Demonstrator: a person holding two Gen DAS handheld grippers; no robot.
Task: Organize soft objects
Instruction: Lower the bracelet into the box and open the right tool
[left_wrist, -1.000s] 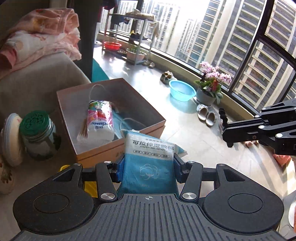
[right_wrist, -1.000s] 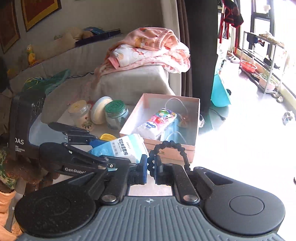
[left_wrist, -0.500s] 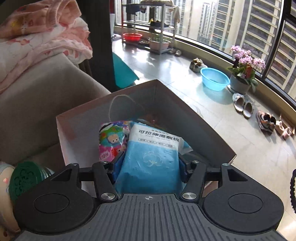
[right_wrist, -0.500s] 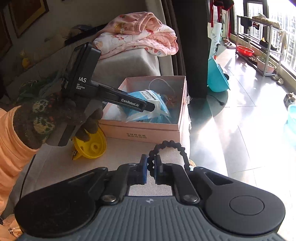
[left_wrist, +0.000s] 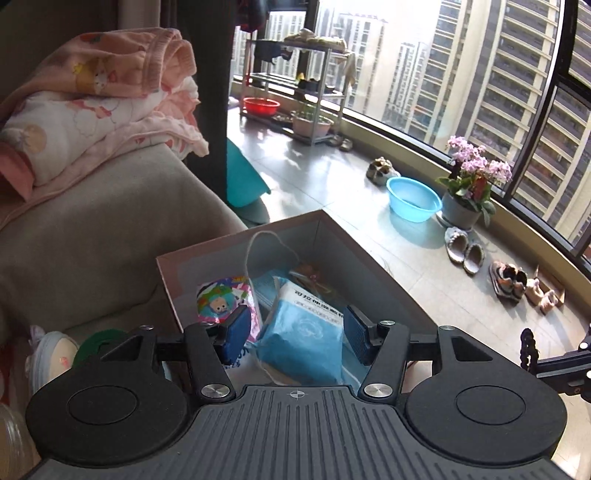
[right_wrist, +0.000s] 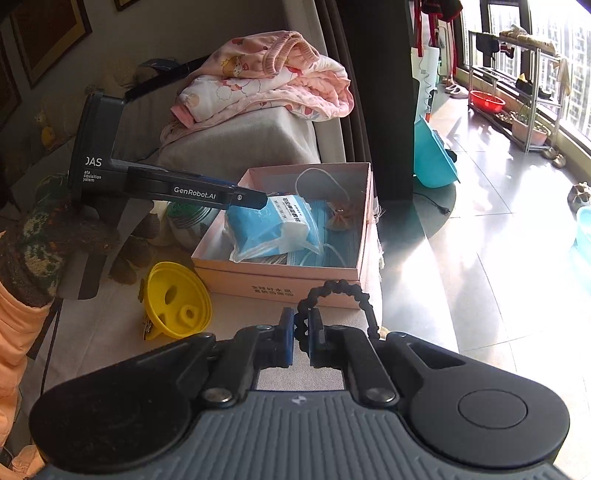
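Item one, my left gripper (left_wrist: 295, 334): poised over the pink cardboard box (right_wrist: 364, 221), jaws parted and just now closing a little, neither blue pad touching the blue pack of cotton wipes (left_wrist: 304, 338) between them. That pack lies inside the box, tilted, resting on a layer of blue face masks (right_wrist: 332, 236); in the right wrist view it sits near the box's left wall under my left gripper's tip. Item two, a colourful cartoon-print packet (left_wrist: 225, 299): also in the box, just left of the blue pack, partly hidden behind my left pad. Item three, a white cord loop (right_wrist: 317, 181) against the far inside wall of the box. Item four, my right gripper (right_wrist: 302, 341): jaws clamped on a black beaded hair tie (right_wrist: 340, 291), whose loop arches up in front of the box's near wall. Item five, a yellow funnel (right_wrist: 173, 302) on its side on the table, left of the box. Item six, a green-lidded glass jar (right_wrist: 188, 216) behind the box's left wall. Item seven, folded pink blankets (right_wrist: 266, 81) on the grey sofa arm (right_wrist: 240, 144) beyond.
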